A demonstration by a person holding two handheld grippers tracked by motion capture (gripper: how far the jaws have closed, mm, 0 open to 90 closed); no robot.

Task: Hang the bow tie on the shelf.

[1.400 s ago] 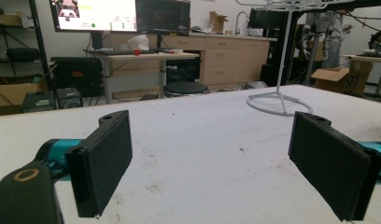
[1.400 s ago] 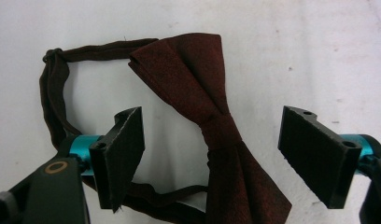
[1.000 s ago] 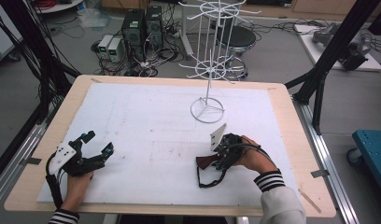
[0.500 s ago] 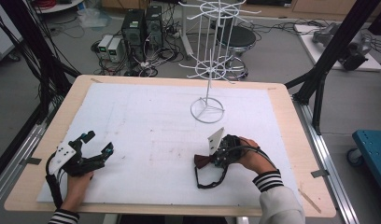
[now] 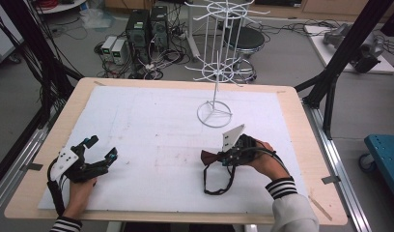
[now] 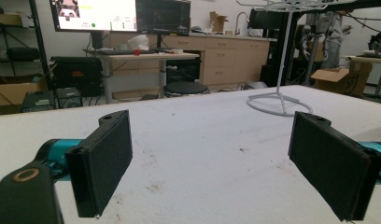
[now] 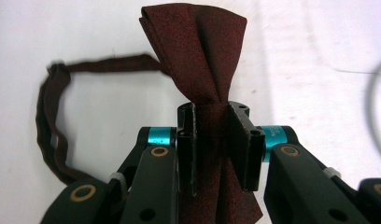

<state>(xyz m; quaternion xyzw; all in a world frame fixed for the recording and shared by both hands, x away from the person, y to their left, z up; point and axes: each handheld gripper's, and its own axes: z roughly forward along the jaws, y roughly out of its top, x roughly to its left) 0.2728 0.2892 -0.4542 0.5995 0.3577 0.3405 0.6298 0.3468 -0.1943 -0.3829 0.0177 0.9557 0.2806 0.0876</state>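
Observation:
A dark red bow tie [image 7: 198, 56] with a thin neck strap [image 7: 53, 121] is pinched at its middle by my right gripper [image 7: 216, 140], whose jaws are shut on it. In the high view the bow tie [image 5: 209, 156] sticks out to the left of the right gripper [image 5: 223, 157], and its strap [image 5: 219, 186] loops down onto the white mat. My left gripper [image 5: 99, 147] rests low over the mat at the front left, open, with nothing between its pads [image 6: 107, 163]. A white wire display stand [image 5: 215, 111] rises behind the right hand, at the mat's far middle.
The white mat [image 5: 156, 125] covers a wooden table [image 5: 301, 145]. The wire stand's base ring [image 6: 278, 103] lies ahead and to the right of the left gripper. Black frame posts [image 5: 330, 72] flank the table; computers and cables sit on the floor beyond.
The right gripper has shifted slightly toward the front with the bow tie; the strap trails lower on the mat. The left gripper has stayed put.

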